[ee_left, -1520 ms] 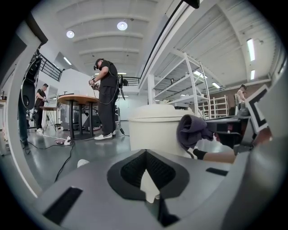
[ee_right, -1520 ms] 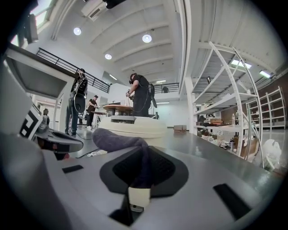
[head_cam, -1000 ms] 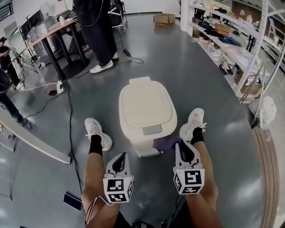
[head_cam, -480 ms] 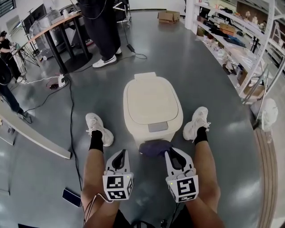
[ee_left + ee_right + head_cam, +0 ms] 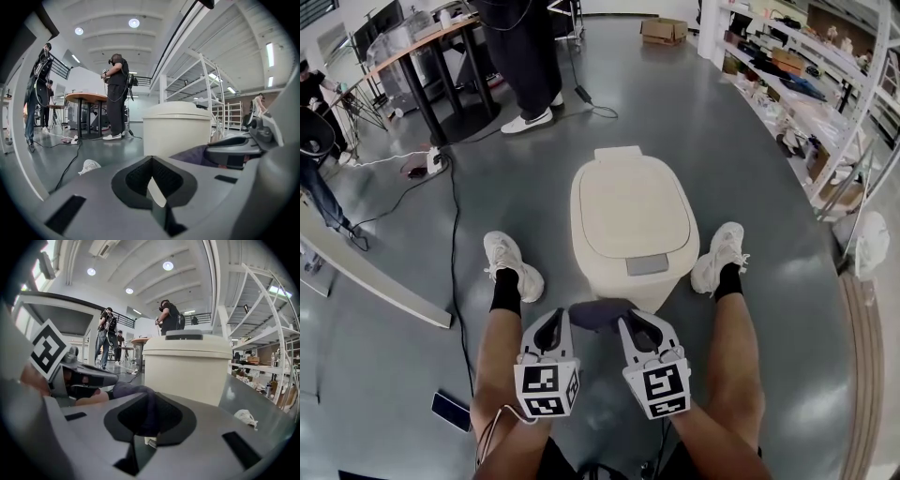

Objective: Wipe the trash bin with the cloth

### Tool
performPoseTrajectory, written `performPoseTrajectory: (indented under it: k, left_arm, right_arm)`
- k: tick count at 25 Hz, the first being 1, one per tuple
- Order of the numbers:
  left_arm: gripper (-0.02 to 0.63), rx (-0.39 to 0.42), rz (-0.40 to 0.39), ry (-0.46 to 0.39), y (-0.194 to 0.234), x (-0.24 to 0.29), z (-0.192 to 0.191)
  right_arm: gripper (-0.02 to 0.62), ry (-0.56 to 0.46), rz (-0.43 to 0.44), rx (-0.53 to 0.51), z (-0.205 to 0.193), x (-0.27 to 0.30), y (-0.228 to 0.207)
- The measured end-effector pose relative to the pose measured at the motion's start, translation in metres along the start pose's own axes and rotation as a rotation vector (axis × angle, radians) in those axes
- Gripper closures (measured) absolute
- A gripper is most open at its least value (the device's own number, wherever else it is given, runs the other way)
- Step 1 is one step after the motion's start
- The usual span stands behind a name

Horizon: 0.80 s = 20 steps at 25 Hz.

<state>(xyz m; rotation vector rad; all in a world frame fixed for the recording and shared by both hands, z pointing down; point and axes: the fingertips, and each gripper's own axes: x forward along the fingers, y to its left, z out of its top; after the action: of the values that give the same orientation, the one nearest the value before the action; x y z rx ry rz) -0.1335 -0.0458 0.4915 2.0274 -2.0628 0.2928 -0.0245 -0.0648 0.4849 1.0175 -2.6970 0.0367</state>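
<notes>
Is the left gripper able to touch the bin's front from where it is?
Probably yes: the left gripper faces the trash bin with nothing between; the cloth is off to its right.

Head view only gives me the top of the cloth point(image 5: 598, 312). The rest sits under the right gripper point(image 5: 630, 323), and in the right gripper view it fills the clamped jaws and covers the pads. The trash bin point(image 5: 628, 211) has its front base hidden behind both. The standing person point(image 5: 525, 56) is cut off by the top edge, legs only. The dark flat thing point(image 5: 450, 411) at lower left is too small to tell.
</notes>
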Motion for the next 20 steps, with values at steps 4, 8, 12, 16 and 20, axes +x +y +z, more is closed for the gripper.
performPoseTrajectory:
  k: [4, 8, 12, 16, 20]
  left_arm:
    - [0.609, -0.004, 0.004, 0.009, 0.003, -0.001, -0.003]
    - [0.609, -0.002, 0.002, 0.016, 0.004, -0.001, -0.006]
    - [0.609, -0.001, -0.003, 0.025, 0.004, -0.002, -0.009]
    - [0.609, 0.008, -0.012, 0.029, 0.003, 0.001, -0.012]
    - [0.609, 0.019, -0.027, 0.037, -0.003, 0.007, -0.014]
  right_arm:
    - [0.543, 0.032, 0.011, 0.012, -0.005, 0.015, 0.01]
    - [0.543, 0.04, -0.002, 0.017, -0.006, 0.019, 0.011]
    - [0.543, 0.044, -0.025, 0.033, -0.011, 0.012, 0.002]
    - [0.543, 0.055, -0.063, 0.055, -0.019, 0.006, -0.017]
    - [0.543, 0.063, -0.1, 0.068, -0.027, -0.002, -0.034]
